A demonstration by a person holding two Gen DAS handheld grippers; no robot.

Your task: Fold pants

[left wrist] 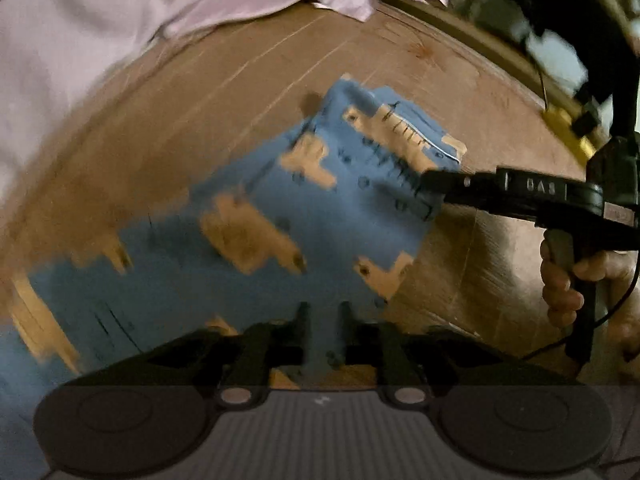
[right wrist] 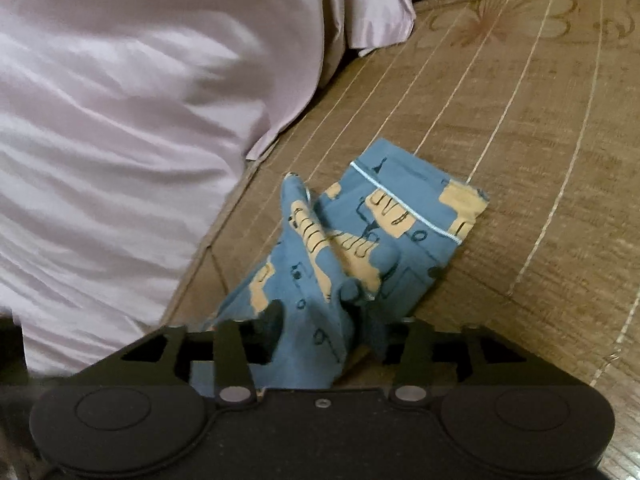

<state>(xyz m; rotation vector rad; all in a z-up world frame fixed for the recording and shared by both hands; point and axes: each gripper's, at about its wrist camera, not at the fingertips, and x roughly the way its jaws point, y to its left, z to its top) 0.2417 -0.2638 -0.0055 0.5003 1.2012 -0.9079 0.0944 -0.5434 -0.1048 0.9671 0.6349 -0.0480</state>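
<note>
Blue pants (left wrist: 332, 208) with a tan print hang stretched over a woven brown mat (left wrist: 224, 92); this view is blurred by motion. My left gripper (left wrist: 323, 318) is shut on their near edge, with cloth between the two fingers. From the right, my right gripper (left wrist: 431, 185), held by a hand (left wrist: 560, 284), is shut on the far corner near the piped hem. In the right wrist view the pants (right wrist: 384, 216) trail from my right gripper (right wrist: 324, 332) down onto the mat (right wrist: 540, 160), bunched between the fingers, with a folded leg end lying flat.
Lilac satin bedding (right wrist: 120, 120) is heaped on the left and back of the mat, also bedding (left wrist: 80, 40) at the upper left. Dark clutter and a yellow object (left wrist: 568, 128) lie beyond the mat's right edge. A cable (left wrist: 612, 312) hangs from the right gripper.
</note>
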